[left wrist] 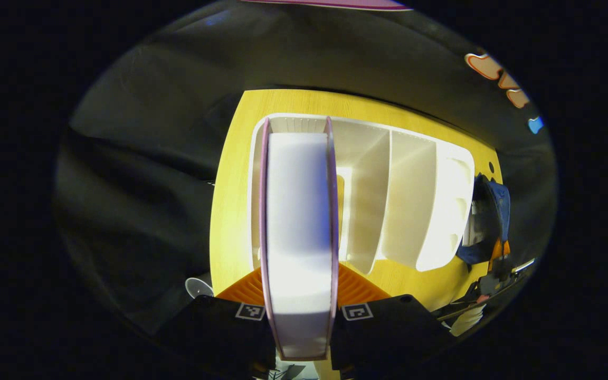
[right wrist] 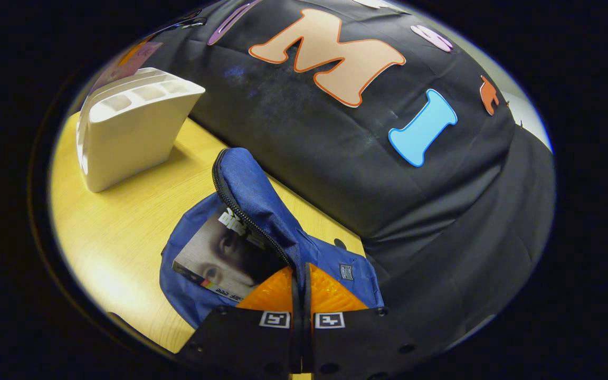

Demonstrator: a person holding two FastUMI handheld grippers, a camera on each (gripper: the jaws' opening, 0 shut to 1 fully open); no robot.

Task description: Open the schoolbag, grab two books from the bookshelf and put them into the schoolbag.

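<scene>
My left gripper is shut on a thick book with pinkish covers and white page edges, held upright just above the leftmost slot of the white bookshelf. Far to the right in the left gripper view stands the blue schoolbag. In the right gripper view my right gripper is shut on the zipped edge of the schoolbag's flap, holding it up. Inside the open schoolbag lies a book with a grey photo cover. The bookshelf stands at the upper left.
Both shelf and bag rest on a yellow wooden table, with its edge near the black cloth wall. The shelf's other slots look empty. A small white round object shows below the table's left edge.
</scene>
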